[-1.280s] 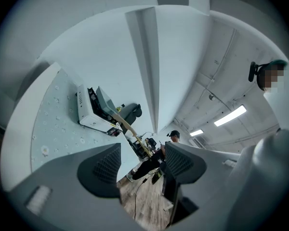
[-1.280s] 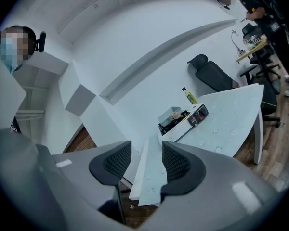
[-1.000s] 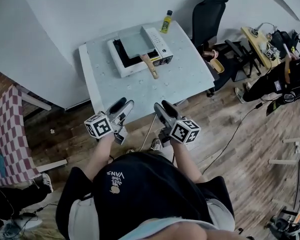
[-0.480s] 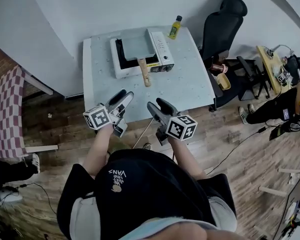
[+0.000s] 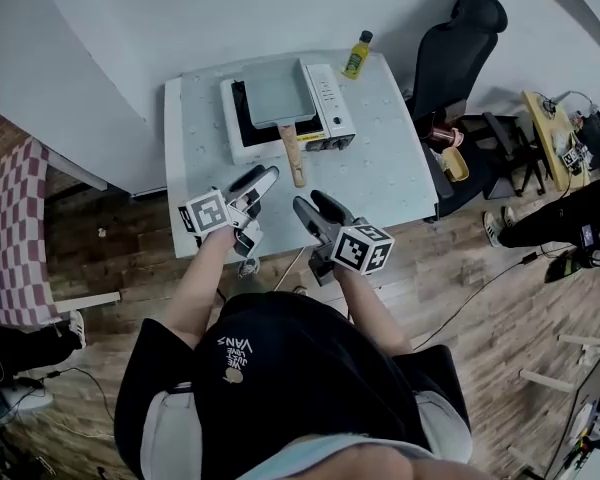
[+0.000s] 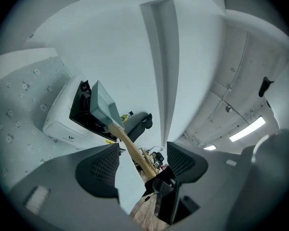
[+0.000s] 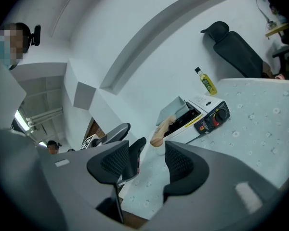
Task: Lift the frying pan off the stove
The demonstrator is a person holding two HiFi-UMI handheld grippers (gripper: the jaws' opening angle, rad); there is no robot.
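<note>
the frying pan [image 5: 276, 92] sat on the stove [image 5: 332, 103], and its wooden handle [image 5: 292, 153] stuck out over the stove's front edge. the left gripper [image 5: 263, 178] and the right gripper [image 5: 313, 204] hung in front of the stove, near the handle's end but not touching it. each had its jaws wide apart, just opened further, gripping nothing.

The pale speckled table [image 5: 380, 173] stands on a wooden floor [image 5: 500, 298]. A white portable stove [image 5: 328, 100] rests on its far half. A yellow bottle [image 5: 357, 56] stands upright at the far right corner, near the stove.
</note>
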